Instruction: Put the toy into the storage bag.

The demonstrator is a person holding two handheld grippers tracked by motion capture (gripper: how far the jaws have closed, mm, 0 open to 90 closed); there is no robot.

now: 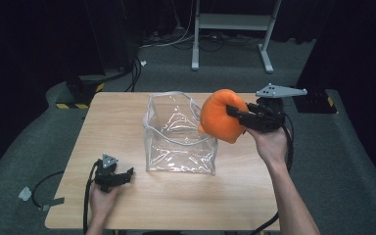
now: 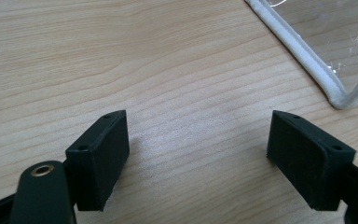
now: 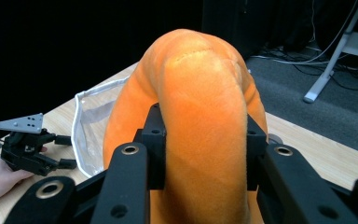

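Orange plush toy [image 1: 219, 117] was pinched in your right gripper [image 1: 240, 115] above the clear bag's [image 1: 180, 142] rim, not yet inside, while your left gripper [image 1: 122, 175] rested open-fingered on the bench [image 1: 117, 122].

The left gripper [image 1: 122, 175] rests low with jaws spread wide. The right gripper [image 1: 235, 112] is raised, its jaws clamped.

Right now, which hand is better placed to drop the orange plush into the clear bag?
Right. The right tongs already clamp the orange plush beside the clear bag's open top. The left tongs rest open and empty low on the table, short of the bag.
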